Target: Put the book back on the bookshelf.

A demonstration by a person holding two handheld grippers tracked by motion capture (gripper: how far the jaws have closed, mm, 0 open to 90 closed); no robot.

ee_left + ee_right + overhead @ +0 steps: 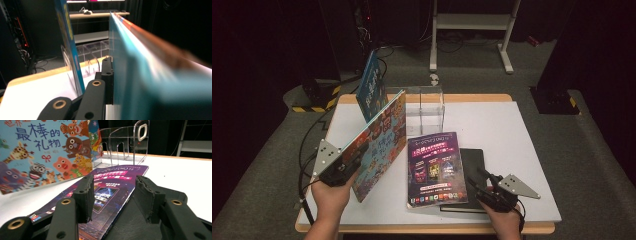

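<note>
Now we are holding the picture book (379,145) upright in the left gripper (354,159), its jaws pinching the lower edge of the cover; in the left gripper view the book's edge is running away from the pad (108,82) pressed against it. The book is standing tilted at about nine o'clock on the table (522,150), off the surface save perhaps one corner, with the clear rack (424,107) at about twelve o'clock and a blue book (372,85) already leaning at the rack's left end. The right gripper (484,186) is resting at about five o'clock, jaws spread and pinching nothing, over the dark notebook (474,165) just beside the purple magazine (434,167). We are judging that the step in hand is carrying the picture book to the rack; the next move is calling for lifting it clear, swinging it toward twelve o'clock, keeping it upright, and lowering it into a slot beside the blue book without knocking it.
</note>
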